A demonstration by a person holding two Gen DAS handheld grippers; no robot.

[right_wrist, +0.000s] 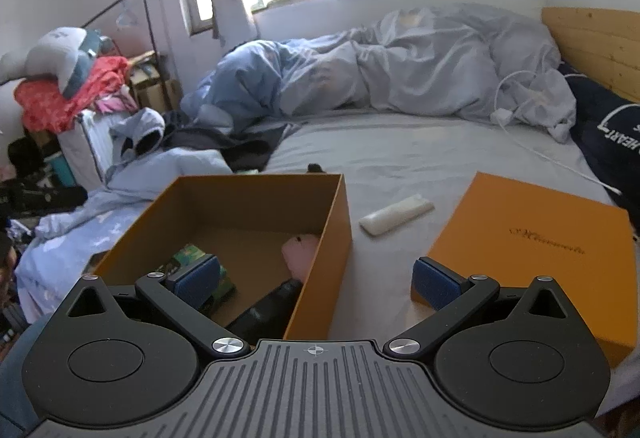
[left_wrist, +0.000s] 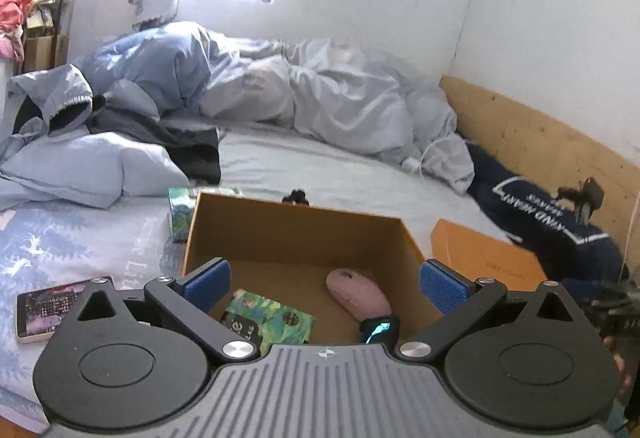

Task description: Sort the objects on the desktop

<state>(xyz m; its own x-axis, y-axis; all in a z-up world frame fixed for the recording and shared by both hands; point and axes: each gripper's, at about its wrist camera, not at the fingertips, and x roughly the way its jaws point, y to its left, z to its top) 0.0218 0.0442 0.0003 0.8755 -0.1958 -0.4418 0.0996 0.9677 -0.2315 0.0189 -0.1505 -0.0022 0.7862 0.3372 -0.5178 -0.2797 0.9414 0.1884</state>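
Landmark: the open orange cardboard box (right_wrist: pixel 224 222), rigid and square-cornered, sitting on the bed (right_wrist: pixel 420 158).
Step in hand: you are between placements, I judge; some items are in, others lie outside.
Left tongs (left_wrist: pixel 324 280): released, spread wide over the box, nothing between the blue ribbed pads.
Right tongs (right_wrist: pixel 318 278): released too, empty, straddling the box's right wall.
Already in the box: a smooth rounded pink mouse (left_wrist: pixel 358 296), a glossy green leaf-print carton (left_wrist: pixel 270 320), a smartwatch (left_wrist: pixel 380 330) with lit face.
Left of the box: a flat glassy phone (left_wrist: pixel 52 308); at its far left corner, a leaf-print pack (left_wrist: pixel 182 212).
Right of the box: a soft white tube-like packet (right_wrist: pixel 396 216), then the flat orange lid (right_wrist: pixel 532 250).
Next move: probably your right tongs onto the white packet; it lies low on soft sheet, so you need a shallow pinch across its narrow width.
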